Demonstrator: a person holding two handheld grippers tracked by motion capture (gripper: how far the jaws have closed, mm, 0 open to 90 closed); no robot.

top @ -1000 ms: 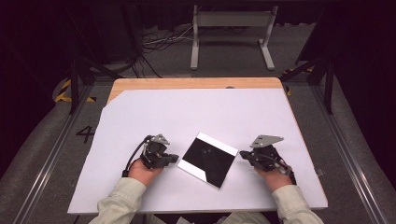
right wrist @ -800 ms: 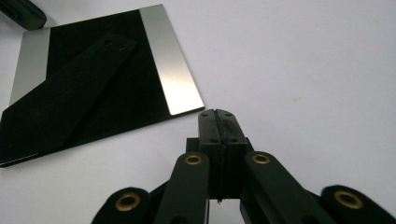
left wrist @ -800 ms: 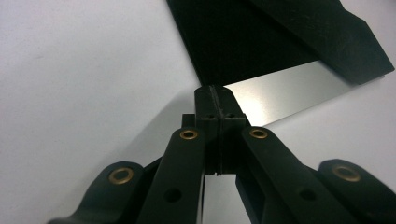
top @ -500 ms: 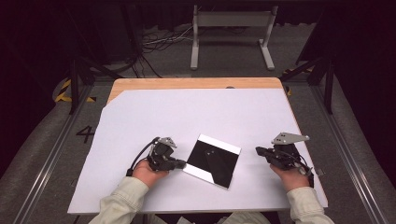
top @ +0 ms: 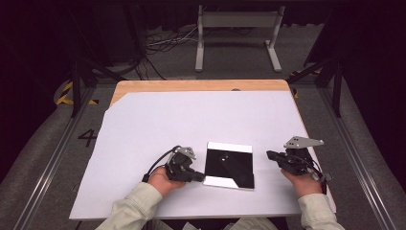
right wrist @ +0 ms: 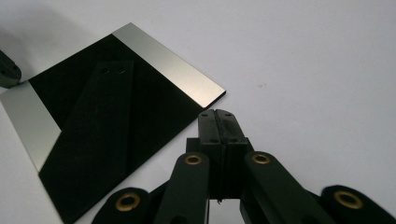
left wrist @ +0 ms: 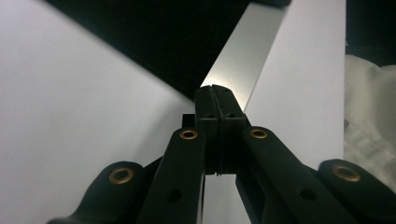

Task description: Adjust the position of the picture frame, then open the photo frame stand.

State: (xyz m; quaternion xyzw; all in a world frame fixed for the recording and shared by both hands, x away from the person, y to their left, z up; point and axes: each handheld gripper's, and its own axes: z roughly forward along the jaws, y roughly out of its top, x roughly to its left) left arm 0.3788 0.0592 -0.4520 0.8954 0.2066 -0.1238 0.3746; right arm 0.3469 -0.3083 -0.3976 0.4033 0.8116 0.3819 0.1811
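So the mirror [top: 230,165], a glossy dark square with silvery strips along two edges, is lying flat on the white sheet [top: 158,120] near the front of the table [top: 201,85], right between the two hands. The left gripper [top: 200,177] has its jaws clamped together on nothing, tips right up against the mirror's near-left corner; in the left gripper view they sit at the bright edge strip [left wrist: 243,60]. The right gripper [top: 271,155] is also clenched with nothing in it, parked just off the mirror's right side, not touching.

What I'd worry about: the thing is thin and slick, so a poke from closed tips on one corner will probably just spin or skate it across the sheet instead of lifting it. With nothing bracing the far side it could slide toward the right gripper. Hard tips could scratch that shiny face too, and dragging might wrinkle the sheet.
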